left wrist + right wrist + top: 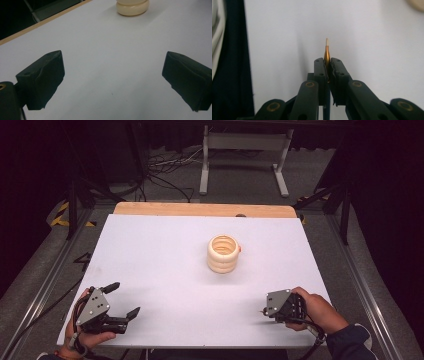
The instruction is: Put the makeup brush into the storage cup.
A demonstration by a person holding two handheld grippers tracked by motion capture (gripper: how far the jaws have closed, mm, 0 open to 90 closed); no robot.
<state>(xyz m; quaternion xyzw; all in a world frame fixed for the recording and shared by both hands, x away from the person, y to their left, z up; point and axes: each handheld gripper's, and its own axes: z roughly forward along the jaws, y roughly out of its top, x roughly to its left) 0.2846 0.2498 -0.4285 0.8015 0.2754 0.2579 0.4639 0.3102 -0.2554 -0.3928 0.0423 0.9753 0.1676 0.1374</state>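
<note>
From above, a white table [165,270] carries a cream ribbed ring stack [223,254] near its middle. The left gripper [123,300] rests at the near left corner, fingers spread wide and empty. The right gripper [264,310] sits near right; what it holds is too small to make out.

In the left gripper view, the stack [132,7] is cut off at the top edge.

In the right gripper view, the fingers [321,75] are clamped on a thin amber, pale-tipped stick [326,51].

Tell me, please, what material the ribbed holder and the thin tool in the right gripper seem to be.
Holder: probably matte ceramic or plastic; cream, smooth stacked rings, no shine. Tool, clamped in the shut right gripper: its tapered sleeve looks like brass or gilded metal, with a golden sheen; the pale tip could be wood, bristle or plastic.
</note>
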